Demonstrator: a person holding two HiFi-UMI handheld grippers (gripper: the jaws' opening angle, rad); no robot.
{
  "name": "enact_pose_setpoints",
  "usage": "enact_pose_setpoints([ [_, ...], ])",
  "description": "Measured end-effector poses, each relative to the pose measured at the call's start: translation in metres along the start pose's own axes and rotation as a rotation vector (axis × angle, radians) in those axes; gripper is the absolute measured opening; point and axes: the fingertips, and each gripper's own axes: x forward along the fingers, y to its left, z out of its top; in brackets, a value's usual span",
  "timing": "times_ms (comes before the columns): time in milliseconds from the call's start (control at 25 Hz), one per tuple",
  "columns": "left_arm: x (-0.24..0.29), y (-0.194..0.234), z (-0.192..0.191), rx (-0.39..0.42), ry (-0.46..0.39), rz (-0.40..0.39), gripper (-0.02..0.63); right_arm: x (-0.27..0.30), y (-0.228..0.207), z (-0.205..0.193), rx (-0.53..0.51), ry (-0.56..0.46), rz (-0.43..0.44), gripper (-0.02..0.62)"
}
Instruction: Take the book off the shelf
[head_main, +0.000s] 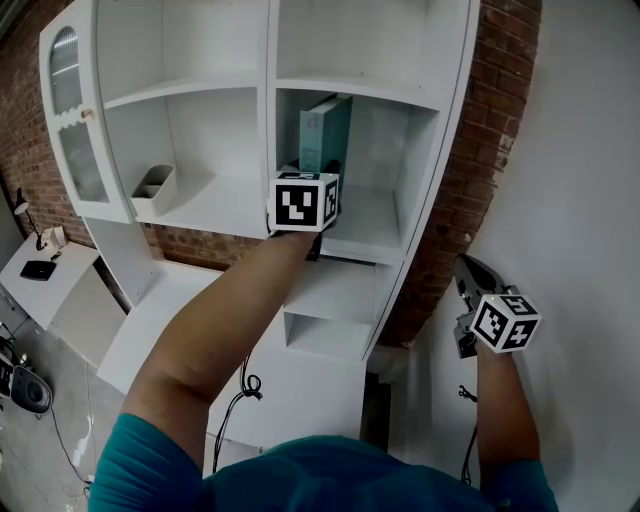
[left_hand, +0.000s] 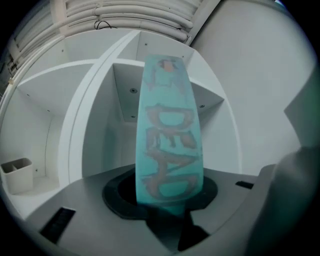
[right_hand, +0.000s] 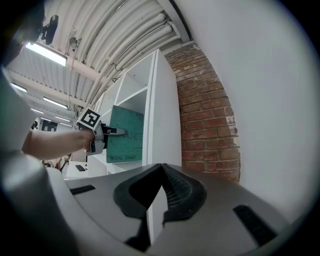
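Straight toward you, out of the compartment (head_main: 385, 150), the way is open. Inside it, the divider (head_main: 271, 110) stands close on the left of the book (head_main: 325, 132), the board above (head_main: 355, 90) sits just over its top, and bare shelf floor (head_main: 375, 215) lies to its right. The white wall (head_main: 580, 150) hems your right side.

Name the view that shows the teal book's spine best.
The left gripper view: the book fills the centre, spine and lettering facing the camera. The head view shows only its upper part above the marker cube; the right gripper view shows its cover instead.
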Motion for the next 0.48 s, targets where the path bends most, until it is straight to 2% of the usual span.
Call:
enact_pose_setpoints([
  [240, -0.047, -0.015, 0.01, 0.011, -0.036, -0.078, 0.156, 0.001, 0.026, 0.0, -0.004, -0.002, 0.049, 0.021],
  [480, -0.102, -0.023, 0.015, 0.014, -0.076, -0.121, 0.156, -0.003, 0.056, -0.001, 0.004, -0.004, 0.108, 0.021],
])
